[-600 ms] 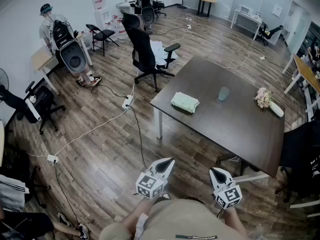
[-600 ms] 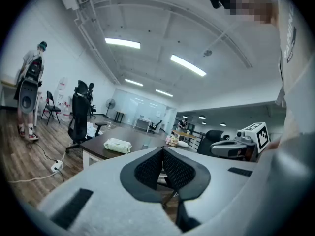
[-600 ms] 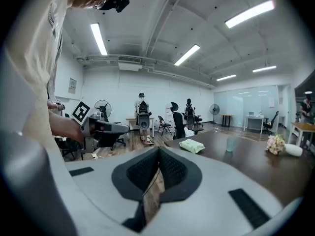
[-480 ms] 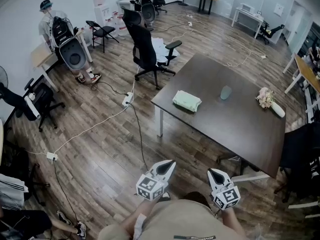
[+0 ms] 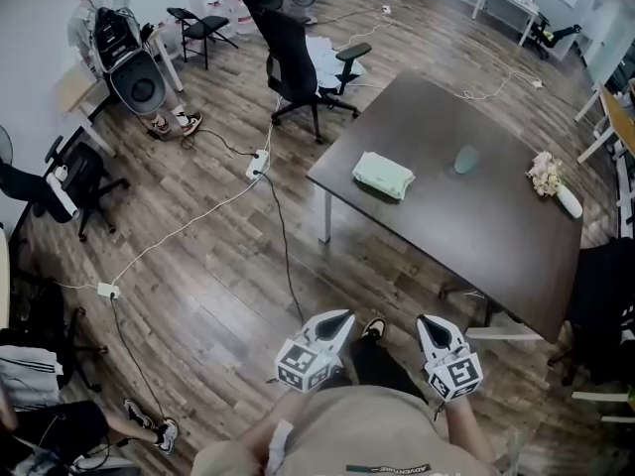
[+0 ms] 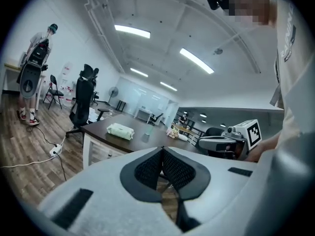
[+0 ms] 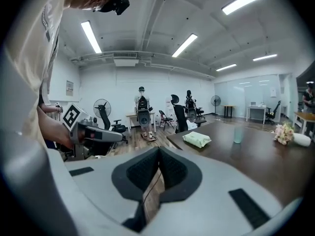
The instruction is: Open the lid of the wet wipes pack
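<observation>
The pale green wet wipes pack [image 5: 383, 175] lies flat on the dark brown table [image 5: 496, 256], near its left corner. The pack [image 6: 121, 130] also shows small and far off in the left gripper view, and the pack [image 7: 197, 139] shows likewise in the right gripper view. My left gripper [image 5: 340, 319] and right gripper [image 5: 427, 325] hover close to my body over the wooden floor, well short of the table. Both are shut with nothing between their jaws. In the left gripper view the jaws meet at the left gripper [image 6: 162, 150], and in the right gripper view at the right gripper [image 7: 158, 150].
On the table stand a translucent cup [image 5: 466, 159] and a small flower bunch [image 5: 545, 175]. A black office chair [image 5: 298, 67] stands by the table's far corner. Cables and power strips [image 5: 256, 164] cross the floor. A person [image 5: 104, 38] stands at the back left.
The view has shifted: the table and pack sit slightly lower and further right in the head view. Both grippers stay shut and low in front of my body.
</observation>
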Tool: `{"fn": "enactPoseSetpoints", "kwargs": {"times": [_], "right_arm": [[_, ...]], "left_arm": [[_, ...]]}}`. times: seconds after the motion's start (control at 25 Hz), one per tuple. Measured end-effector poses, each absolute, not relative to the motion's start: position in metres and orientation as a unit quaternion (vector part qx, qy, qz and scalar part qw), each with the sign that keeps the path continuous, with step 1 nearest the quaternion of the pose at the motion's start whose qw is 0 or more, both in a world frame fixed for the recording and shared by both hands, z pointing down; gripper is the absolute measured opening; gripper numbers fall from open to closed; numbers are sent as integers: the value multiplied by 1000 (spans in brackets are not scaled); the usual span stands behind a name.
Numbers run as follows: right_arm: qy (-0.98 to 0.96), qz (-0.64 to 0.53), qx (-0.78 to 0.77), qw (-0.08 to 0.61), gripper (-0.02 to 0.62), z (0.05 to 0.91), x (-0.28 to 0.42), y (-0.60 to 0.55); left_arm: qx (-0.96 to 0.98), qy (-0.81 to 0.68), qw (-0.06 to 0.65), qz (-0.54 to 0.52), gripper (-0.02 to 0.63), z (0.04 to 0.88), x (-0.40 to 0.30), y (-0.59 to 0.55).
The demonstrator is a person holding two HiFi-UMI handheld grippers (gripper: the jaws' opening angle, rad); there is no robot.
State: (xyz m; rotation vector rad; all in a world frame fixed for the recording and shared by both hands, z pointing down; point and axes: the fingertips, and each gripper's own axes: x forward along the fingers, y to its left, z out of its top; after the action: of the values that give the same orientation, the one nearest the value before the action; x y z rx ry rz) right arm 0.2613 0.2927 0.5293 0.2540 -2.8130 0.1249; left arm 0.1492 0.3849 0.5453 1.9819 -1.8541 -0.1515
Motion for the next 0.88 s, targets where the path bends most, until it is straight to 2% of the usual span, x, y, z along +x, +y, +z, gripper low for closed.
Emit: {"fn": "enactPoseSetpoints", "kwargs": {"times": [0.24, 0.64, 0.8, 0.88], "right_arm": [[-976, 84, 95, 178, 14, 558, 255, 260], [-988, 82, 40, 124, 14, 557, 151, 133], [-990, 62, 4, 129, 14, 566, 129, 98], [-989, 56, -5, 134, 14, 568, 116, 86]], "left_arm": [[739, -633, 226, -42, 9, 538, 145, 334], [720, -664, 200, -7, 9, 496, 68, 197], [696, -695, 175, -39, 9, 472, 44, 156], [688, -700, 190, -37, 9, 480, 34, 151]]}}
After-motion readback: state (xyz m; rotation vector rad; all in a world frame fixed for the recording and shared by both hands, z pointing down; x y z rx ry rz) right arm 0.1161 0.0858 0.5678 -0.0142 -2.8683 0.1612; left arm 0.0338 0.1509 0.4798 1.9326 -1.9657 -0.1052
